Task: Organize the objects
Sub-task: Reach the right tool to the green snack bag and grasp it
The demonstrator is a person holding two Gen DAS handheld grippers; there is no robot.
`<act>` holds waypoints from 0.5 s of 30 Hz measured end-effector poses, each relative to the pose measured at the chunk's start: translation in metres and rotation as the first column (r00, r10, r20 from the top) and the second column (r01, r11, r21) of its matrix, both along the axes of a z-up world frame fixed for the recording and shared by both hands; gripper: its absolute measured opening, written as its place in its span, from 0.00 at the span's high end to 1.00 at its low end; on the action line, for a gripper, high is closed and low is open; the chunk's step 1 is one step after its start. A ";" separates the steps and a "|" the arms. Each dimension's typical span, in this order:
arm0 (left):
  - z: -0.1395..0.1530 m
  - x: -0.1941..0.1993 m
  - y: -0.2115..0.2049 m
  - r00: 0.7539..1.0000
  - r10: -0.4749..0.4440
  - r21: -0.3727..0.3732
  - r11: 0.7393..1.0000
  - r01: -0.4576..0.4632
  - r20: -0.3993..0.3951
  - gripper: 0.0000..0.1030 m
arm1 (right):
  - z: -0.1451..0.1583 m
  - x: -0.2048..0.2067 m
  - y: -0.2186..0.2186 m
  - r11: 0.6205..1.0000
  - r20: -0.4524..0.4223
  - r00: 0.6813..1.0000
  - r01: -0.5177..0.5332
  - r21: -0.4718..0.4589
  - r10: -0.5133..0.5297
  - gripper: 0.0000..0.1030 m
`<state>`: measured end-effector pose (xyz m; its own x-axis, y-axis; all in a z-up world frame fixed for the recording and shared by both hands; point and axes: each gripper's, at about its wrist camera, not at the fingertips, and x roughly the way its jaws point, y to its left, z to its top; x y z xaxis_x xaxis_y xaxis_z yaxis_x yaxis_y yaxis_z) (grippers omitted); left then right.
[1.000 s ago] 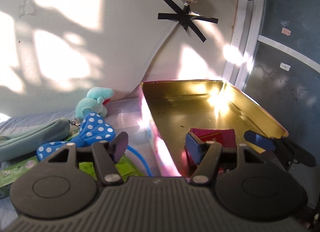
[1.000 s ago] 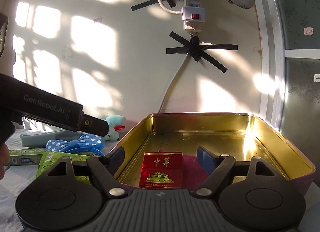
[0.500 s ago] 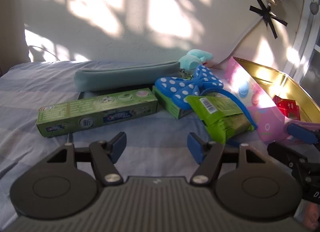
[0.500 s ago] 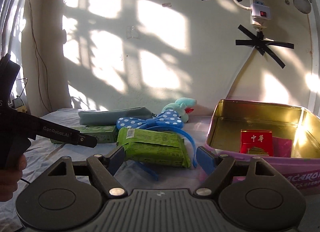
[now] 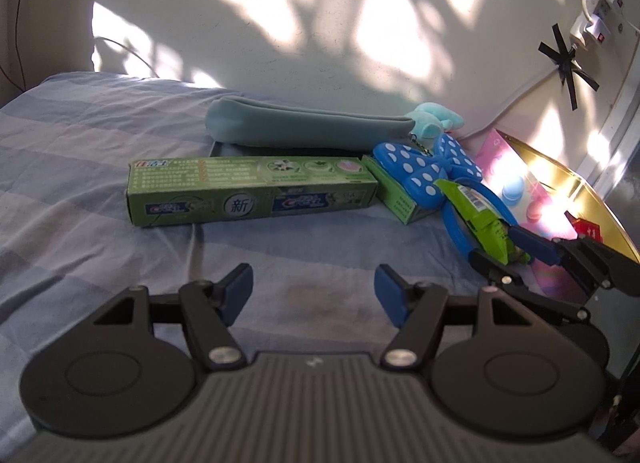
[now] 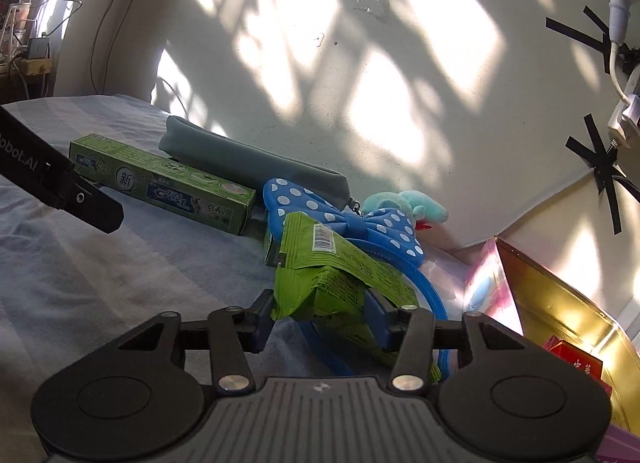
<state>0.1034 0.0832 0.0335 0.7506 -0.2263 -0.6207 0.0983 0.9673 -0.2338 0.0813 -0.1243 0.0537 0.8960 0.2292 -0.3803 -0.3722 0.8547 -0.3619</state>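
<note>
1. Here, the right tongs (image 6: 318, 313) are closing on the green snack packet (image 6: 336, 275), its near end between the pads, which press on it.
2. Left tongs (image 5: 313, 293): partly open, empty, above the bed (image 5: 72, 183).
3. Packet: lies on the blue dotted headband (image 6: 348, 219), beside the toothpaste box (image 5: 252, 193).
4. Gold tin (image 6: 560, 303): at the bed's right edge.

- A pale wall (image 5: 280, 23) stands at the far side, dappled with bright patches of sunlight and leafy shadows.
- A striped blue bedsheet (image 5: 80, 191) covers the near surface.
- On the right, black tape crosses (image 6: 604, 167) hold a white power strip (image 5: 592, 19).
</note>
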 end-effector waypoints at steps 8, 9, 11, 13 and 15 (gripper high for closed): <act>0.007 -0.003 -0.014 0.996 -0.090 -0.068 0.994 0.089 0.000 0.31 | 0.006 -0.064 0.003 0.994 0.055 0.993 -0.106 -0.032 0.108 0.95; 0.008 -0.004 -0.016 0.995 -0.097 -0.083 0.992 0.097 0.000 0.31 | 0.007 -0.073 0.002 0.992 0.045 0.991 -0.126 -0.018 0.127 0.91; 0.009 -0.005 -0.018 0.994 -0.107 -0.097 0.990 0.107 0.002 0.31 | 0.010 -0.085 -0.005 0.978 -0.025 0.979 -0.200 0.060 0.202 0.80; 0.011 -0.006 -0.022 0.994 -0.113 -0.089 0.990 0.112 0.001 0.31 | 0.014 -0.093 -0.018 0.949 -0.088 0.956 -0.262 0.173 0.280 0.59; 0.010 -0.006 -0.024 0.992 -0.123 -0.090 0.988 0.122 -0.008 0.31 | 0.020 -0.092 -0.032 0.941 -0.092 0.960 -0.237 0.244 0.265 0.53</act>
<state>0.0971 0.0589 0.0435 0.7056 -0.3710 -0.6037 0.2110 0.9233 -0.3208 -0.0107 -0.1567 0.0735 0.7481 0.5340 -0.3939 -0.6143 0.7818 -0.1068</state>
